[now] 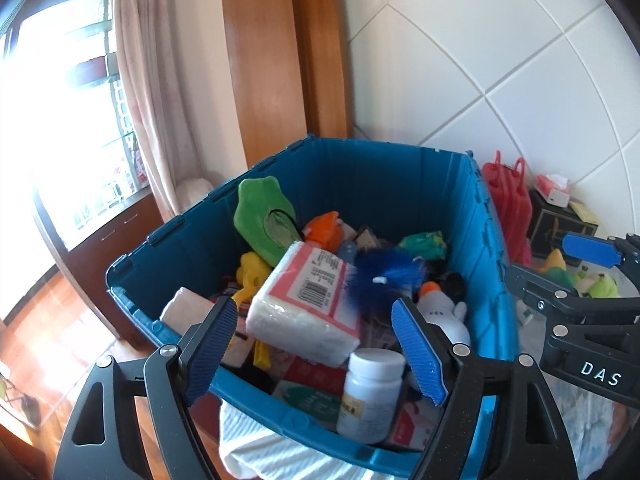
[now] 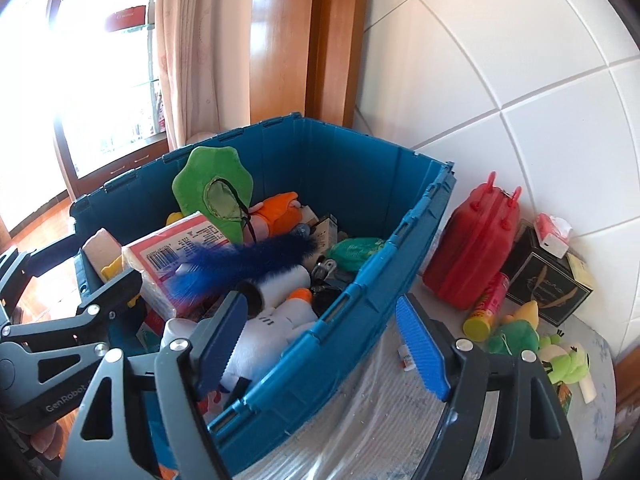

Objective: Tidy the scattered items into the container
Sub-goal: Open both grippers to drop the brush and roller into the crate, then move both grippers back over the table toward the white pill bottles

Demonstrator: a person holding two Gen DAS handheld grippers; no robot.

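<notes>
A blue plastic crate (image 1: 400, 176) (image 2: 360, 168) holds several items: a tissue pack (image 1: 308, 300) (image 2: 172, 256), a blue feather (image 1: 384, 276) (image 2: 248, 260), a green plush (image 1: 260, 216) (image 2: 212, 192), a white pill bottle (image 1: 370, 396) and a white plush (image 2: 272, 332). My left gripper (image 1: 316, 348) is open and empty above the crate's near edge. My right gripper (image 2: 320, 344) is open and empty over the crate's right rim. A red case (image 2: 472, 240), a red-yellow tube (image 2: 486, 306), and green plush toys (image 2: 560, 356) lie outside on the table.
A black box (image 2: 548, 280) with a tissue pack on top stands by the tiled wall (image 2: 500, 60). A wooden door frame (image 1: 280, 48) and a curtain (image 1: 148, 80) are behind the crate. A plastic-covered table (image 2: 380, 432) carries the crate.
</notes>
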